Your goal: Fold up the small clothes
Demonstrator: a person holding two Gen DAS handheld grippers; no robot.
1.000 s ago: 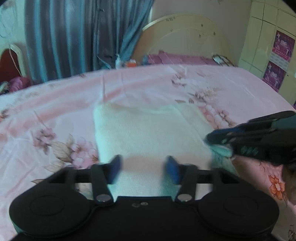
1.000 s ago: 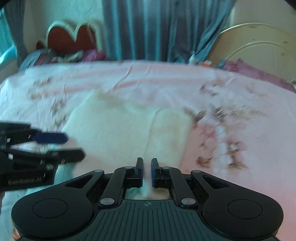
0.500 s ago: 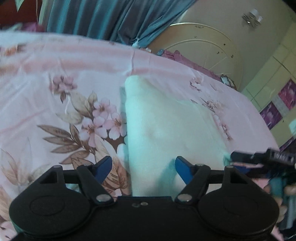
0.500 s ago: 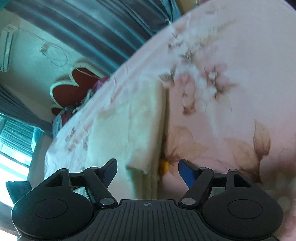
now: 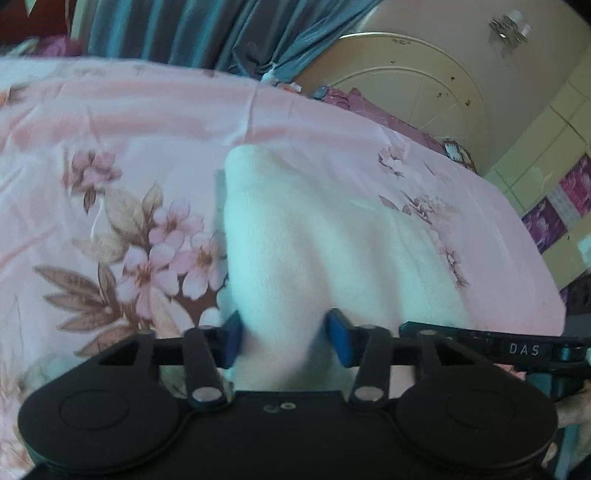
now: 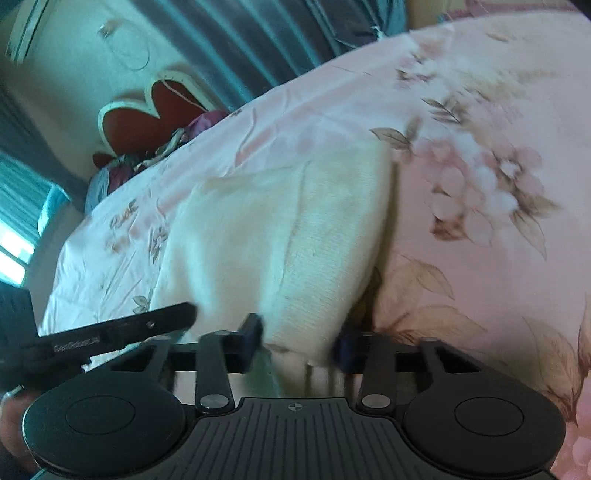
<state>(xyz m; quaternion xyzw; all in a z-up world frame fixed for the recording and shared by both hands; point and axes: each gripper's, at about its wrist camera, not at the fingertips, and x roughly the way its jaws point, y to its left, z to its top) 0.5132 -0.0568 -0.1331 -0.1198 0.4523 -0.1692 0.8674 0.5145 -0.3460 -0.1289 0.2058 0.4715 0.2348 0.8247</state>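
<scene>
Two grippers worked the near edge of one cream cloth (image 5: 332,236), which lay flat and already partly folded on the pink floral sheet (image 5: 129,122), its far end pointing toward the curtain (image 5: 207,29). The left gripper (image 5: 288,338) straddled the cloth's near left corner, its blue pads (image 5: 232,341) closing with a hump of fabric bunched between them; the left pad seemed to touch the fabric, but blur hid whether the pinch had bitten yet. The right gripper (image 6: 299,341) sat at the cloth's near right corner, jaws likewise closing around the layered edge, and its right pad was smeared too badly to judge contact. Beside the cloth's near edge, each tool's side showed in the other's view, so the two stood close together. From here the likeliest fault seemed a partial catch: if a pad closed on the top layer alone, the lower layers would sag and undo the fold. A pad might also snag the sheet under the cloth and drag it along. Uneven lifting by the two would probably skew the next crease.
</scene>
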